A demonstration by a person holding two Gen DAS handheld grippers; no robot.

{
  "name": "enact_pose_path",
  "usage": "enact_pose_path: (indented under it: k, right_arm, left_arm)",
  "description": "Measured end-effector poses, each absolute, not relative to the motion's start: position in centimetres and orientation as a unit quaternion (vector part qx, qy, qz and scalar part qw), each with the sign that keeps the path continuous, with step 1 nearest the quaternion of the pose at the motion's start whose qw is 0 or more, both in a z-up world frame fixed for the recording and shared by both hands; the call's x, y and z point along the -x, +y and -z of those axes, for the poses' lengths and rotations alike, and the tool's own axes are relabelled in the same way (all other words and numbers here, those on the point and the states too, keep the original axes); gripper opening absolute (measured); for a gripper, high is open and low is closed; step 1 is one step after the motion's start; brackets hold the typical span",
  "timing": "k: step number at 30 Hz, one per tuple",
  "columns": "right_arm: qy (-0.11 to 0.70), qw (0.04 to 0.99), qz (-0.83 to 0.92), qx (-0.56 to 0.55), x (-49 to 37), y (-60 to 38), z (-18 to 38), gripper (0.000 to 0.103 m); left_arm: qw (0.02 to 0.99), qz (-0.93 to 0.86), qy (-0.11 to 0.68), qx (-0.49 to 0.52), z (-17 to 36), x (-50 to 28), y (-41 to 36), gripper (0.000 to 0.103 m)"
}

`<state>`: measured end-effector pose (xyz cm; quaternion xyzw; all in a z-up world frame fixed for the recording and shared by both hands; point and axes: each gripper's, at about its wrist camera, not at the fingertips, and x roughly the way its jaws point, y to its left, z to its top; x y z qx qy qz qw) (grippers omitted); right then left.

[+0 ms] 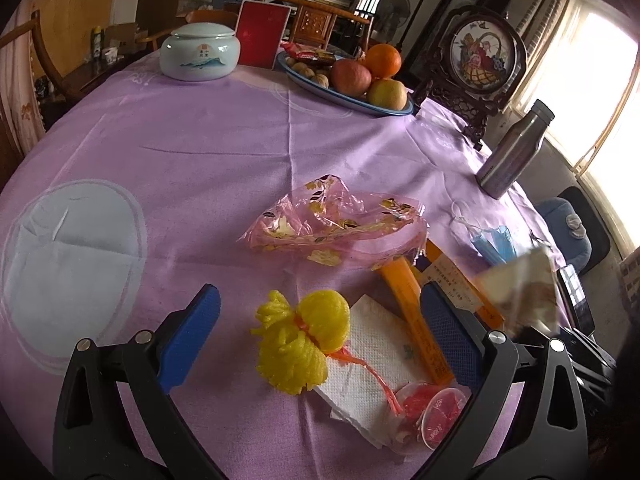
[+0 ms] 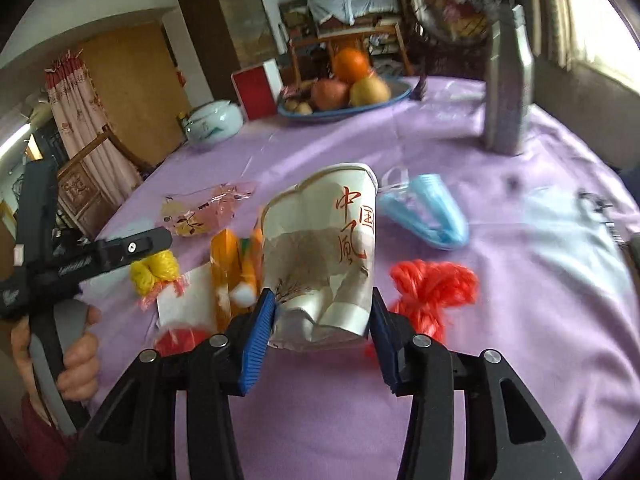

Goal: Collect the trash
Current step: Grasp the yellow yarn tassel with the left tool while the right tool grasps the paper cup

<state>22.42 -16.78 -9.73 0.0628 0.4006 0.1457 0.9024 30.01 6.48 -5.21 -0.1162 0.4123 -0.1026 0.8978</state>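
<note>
The right tool [image 2: 322,330] squeezes a crushed paper cup [image 2: 324,256] with red writing, 中国风, above the table [image 2: 520,320]. The left tool [image 1: 320,336] is wide open over yellow string [image 1: 300,344].

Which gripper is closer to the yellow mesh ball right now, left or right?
Left. The left gripper is open with the yellow mesh ball between its fingers. The right gripper is off to the side, shut on the crumpled paper cup.
</note>
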Motion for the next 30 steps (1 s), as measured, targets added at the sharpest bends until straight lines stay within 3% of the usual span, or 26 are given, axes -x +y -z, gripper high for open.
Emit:
enact_pose_path:
  k: [10, 15, 19, 24, 27, 28, 30]
  right_arm:
    - [0.411, 0.899, -0.136, -0.065, -16.8, -20.6, 11.3, 0.047]
    - [0.425, 0.894, -0.125, -0.067, -17.1, -20.9, 12.7, 0.047]
    - [0.425, 0.893, -0.124, -0.079, -17.5, -20.9, 13.2, 0.051]
    - [0.427, 0.89, -0.135, -0.09, -17.6, -21.0, 13.2, 0.063]
    - [0.426, 0.885, -0.147, -0.115, -17.8, -21.6, 13.3, 0.063]
    - [0.425, 0.885, -0.148, -0.122, -17.7, -21.8, 13.4, 0.063]
    - [0.42, 0.887, -0.138, -0.136, -17.6, -22.2, 13.6, 0.046]
  left_arm:
    - [0.91, 0.108, 0.386, 0.11, 4.6, -28.0, 7.6, 0.096]
    - [0.917, 0.089, 0.388, 0.029, 5.1, -27.6, 6.7, 0.096]
    - [0.909, 0.102, 0.403, 0.01, 5.7, -28.1, 5.8, 0.09]
    - [0.89, 0.117, 0.441, 0.012, 6.9, -29.4, 5.3, 0.079]
    - [0.877, 0.128, 0.462, 0.021, 7.6, -30.1, 5.3, 0.063]
    - [0.879, 0.129, 0.459, 0.024, 7.5, -30.0, 5.3, 0.05]
    - [0.88, 0.15, 0.448, 0.043, 7.0, -29.6, 5.8, 0.042]
